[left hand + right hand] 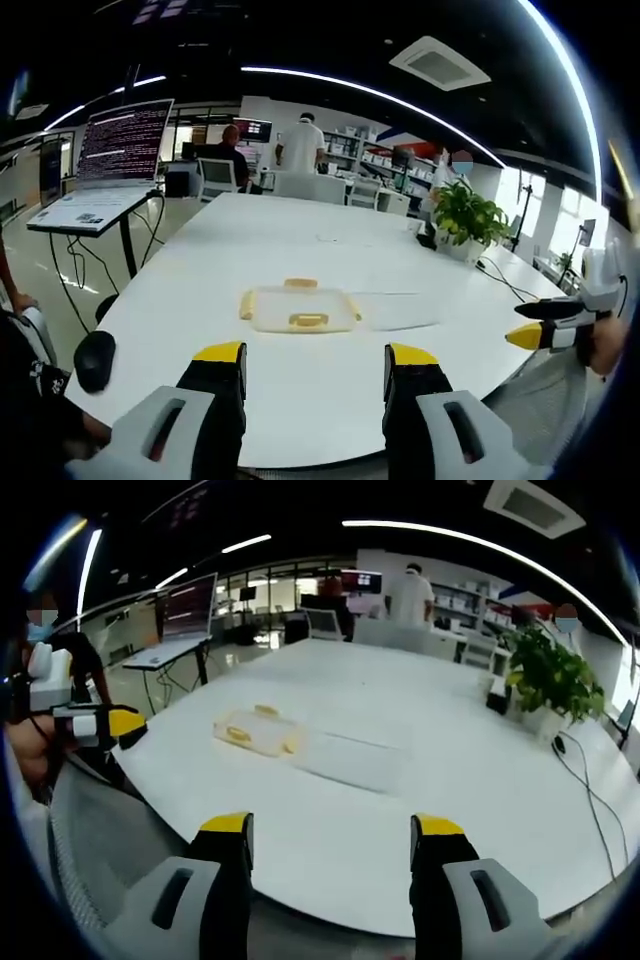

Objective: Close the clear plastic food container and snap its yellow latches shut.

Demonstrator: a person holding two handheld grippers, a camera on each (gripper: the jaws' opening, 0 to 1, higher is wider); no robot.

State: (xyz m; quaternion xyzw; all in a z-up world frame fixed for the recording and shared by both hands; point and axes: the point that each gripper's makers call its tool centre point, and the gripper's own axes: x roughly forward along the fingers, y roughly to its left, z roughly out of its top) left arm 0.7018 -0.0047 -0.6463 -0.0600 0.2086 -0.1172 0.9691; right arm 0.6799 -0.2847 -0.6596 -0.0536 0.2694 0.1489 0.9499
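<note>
Plant (466, 215) beyond container (299, 308), mouse (94, 360) nearby

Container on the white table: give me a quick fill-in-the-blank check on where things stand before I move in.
1. The container lies on the ____ table.
2. Its latches are coloured ____.
3. The left gripper has its jaws ____, holding nothing.
4. The potted plant stands near the table's far ____ corner in the left gripper view.

Missing words: white; yellow; open; right

Clear plastic container (298, 309) rests on smooth matt white table (300, 240).
</note>
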